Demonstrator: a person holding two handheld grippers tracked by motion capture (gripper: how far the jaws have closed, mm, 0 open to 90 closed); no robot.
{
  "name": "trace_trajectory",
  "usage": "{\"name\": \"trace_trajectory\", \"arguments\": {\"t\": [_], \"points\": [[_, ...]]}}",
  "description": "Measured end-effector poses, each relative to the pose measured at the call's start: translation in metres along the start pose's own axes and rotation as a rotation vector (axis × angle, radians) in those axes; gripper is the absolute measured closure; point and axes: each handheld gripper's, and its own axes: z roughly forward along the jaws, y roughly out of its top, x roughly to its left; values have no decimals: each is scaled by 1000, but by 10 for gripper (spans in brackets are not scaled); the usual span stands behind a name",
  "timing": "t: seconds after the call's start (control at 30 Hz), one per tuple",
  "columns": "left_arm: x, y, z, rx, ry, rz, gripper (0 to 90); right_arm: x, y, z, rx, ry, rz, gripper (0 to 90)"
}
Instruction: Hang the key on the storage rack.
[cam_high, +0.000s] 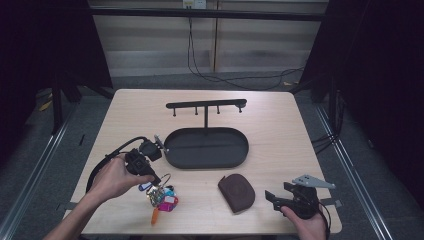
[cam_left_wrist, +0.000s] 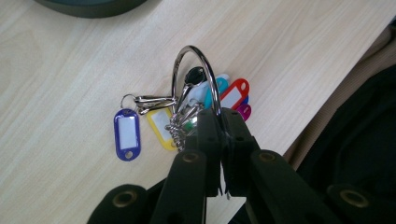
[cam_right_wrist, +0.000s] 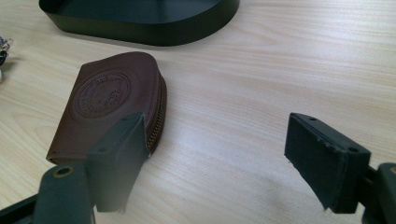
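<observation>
Hanging from a large silver ring (cam_left_wrist: 195, 74), the bunch of keys (cam_high: 161, 195) sits at the lower left-centre of the high view, partly resting on the pale wooden tabletop (cam_high: 270, 125) near its front edge. The ring is a thin, shiny metal loop, standing nearly upright in the left gripper view. Below it fan out small plastic tags: a blue tag (cam_left_wrist: 126, 134) with a white label window, a yellow tag (cam_left_wrist: 160, 126) beside it, a red tag (cam_left_wrist: 235, 93), a teal one and a purple one, along with a cluster of smaller silver rings and a clip. The blue tag lies flat on the wood.

The left tongs (cam_left_wrist: 218, 122) are pressed together on the right side of the large ring, their black pads pinching the wire, with the person's left hand (cam_high: 114, 177) around the tool.

Right of the keys, at the lower centre of the high view, lies a brown leather pouch (cam_high: 236, 192) with an embossed round seal and a zip along its curved edge. Behind it sits a dark oval tray (cam_high: 206, 148) with a hook rack (cam_high: 206, 105) rising from its far side.

The right tongs (cam_high: 273, 198) rest at the lower right, jaws spread wide and holding nothing, just beside the pouch.
</observation>
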Motion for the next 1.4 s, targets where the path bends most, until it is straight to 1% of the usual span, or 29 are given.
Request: {"name": "trace_trajectory", "arguments": {"t": [0.1,0.2,0.33,0.43,0.53,0.6,0.8,0.87,0.9,0.93,1.0,1.03,1.07,1.1,1.23,1.3,1.33,1.4], "points": [[-1,-1,-5,-12,10,-3,877,0,0,0,-1,0,1,211],[-2,1,-13,-11,20,12,877,0,0,0,0,1,1,211],[-4,3,-24,-23,35,11,878,0,0,0,0,-1,0,211],[-5,4,-30,-14,46,20,878,0,0,0,1,1,2,211],[-6,4,-33,-10,45,28,878,0,0,0,4,3,1,211],[-6,4,-36,-17,41,25,879,0,0,1,5,2,1,211],[-6,7,-43,2,40,26,878,0,0,1,7,2,2,211],[-6,7,-45,11,45,33,878,0,0,1,6,3,1,211],[-7,8,-45,9,46,30,877,0,0,1,6,2,1,211],[-7,8,-47,11,55,32,878,0,0,1,6,0,0,211],[-6,9,-49,21,49,25,878,-1,0,1,6,-1,0,211],[-5,10,-50,21,55,21,878,-1,0,1,7,-2,1,211],[-5,11,-52,22,54,19,878,-1,0,1,7,2,12,208],[-4,11,-54,22,51,23,878,-1,0,1,7,2,12,208],[-4,13,-61,22,52,11,878,-2,0,1,7,4,11,208],[-3,15,-64,35,50,12,877,-2,0,1,10,2,9,208],[-3,16,-64,46,55,6,877,-1,0,2,12,5,6,207],[-4,18,-66,55,59,7,877,0,0,3,17,3,3,205]]}}
